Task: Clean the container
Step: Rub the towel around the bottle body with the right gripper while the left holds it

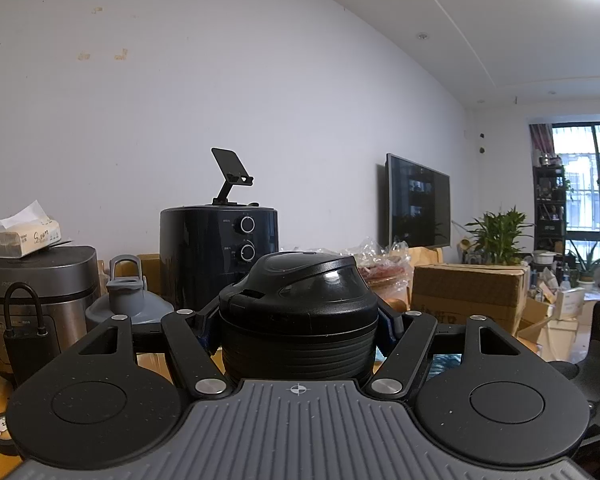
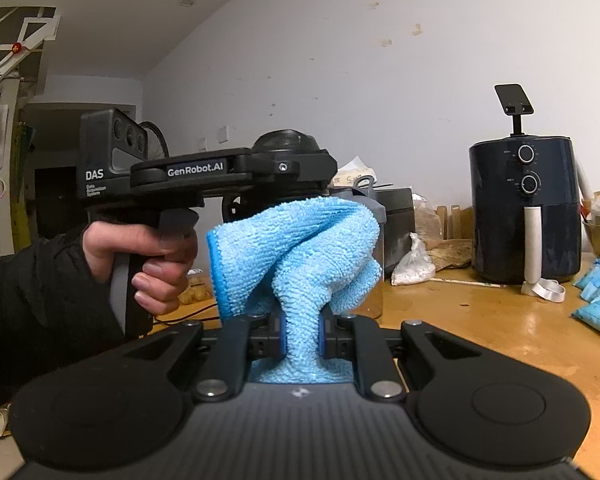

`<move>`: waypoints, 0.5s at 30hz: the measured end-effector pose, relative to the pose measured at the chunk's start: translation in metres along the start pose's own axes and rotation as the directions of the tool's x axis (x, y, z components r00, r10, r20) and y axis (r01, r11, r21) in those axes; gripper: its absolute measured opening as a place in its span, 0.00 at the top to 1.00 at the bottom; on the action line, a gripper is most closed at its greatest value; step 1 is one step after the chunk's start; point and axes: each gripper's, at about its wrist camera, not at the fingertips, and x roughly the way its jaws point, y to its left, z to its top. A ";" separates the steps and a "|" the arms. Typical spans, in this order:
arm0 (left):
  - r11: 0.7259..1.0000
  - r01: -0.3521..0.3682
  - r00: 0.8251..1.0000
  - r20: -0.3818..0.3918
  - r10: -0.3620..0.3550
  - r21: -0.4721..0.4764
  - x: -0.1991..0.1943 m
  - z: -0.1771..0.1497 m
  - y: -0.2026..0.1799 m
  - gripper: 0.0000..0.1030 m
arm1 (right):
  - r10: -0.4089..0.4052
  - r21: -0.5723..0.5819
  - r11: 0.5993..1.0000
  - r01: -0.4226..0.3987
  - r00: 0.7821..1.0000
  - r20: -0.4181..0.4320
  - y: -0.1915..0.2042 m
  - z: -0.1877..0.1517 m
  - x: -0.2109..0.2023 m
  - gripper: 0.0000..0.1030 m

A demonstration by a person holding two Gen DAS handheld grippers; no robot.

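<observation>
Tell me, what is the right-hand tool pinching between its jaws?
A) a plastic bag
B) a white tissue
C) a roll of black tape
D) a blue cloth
D: in the right wrist view, the right gripper has its jaws closed on a fluffy blue cloth, which bunches up above them.

The left gripper [image 2: 296, 208] says "GenRobot.AI" on its side and "DAS" on its back block. The tissue pack [image 1: 26, 238] has handwriting, too unclear to read.
</observation>
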 end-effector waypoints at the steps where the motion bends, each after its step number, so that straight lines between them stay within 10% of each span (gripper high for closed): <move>1: 1.000 0.000 1.000 0.000 0.000 0.000 0.000 0.000 0.000 0.34 | 0.001 -0.001 1.000 -0.001 1.000 0.001 0.000 0.001 0.002 0.92; 15: 1.000 0.001 1.000 -0.009 -0.001 -0.001 0.000 0.001 0.001 0.34 | 0.004 0.008 1.000 -0.004 1.000 -0.001 0.000 0.001 0.030 0.92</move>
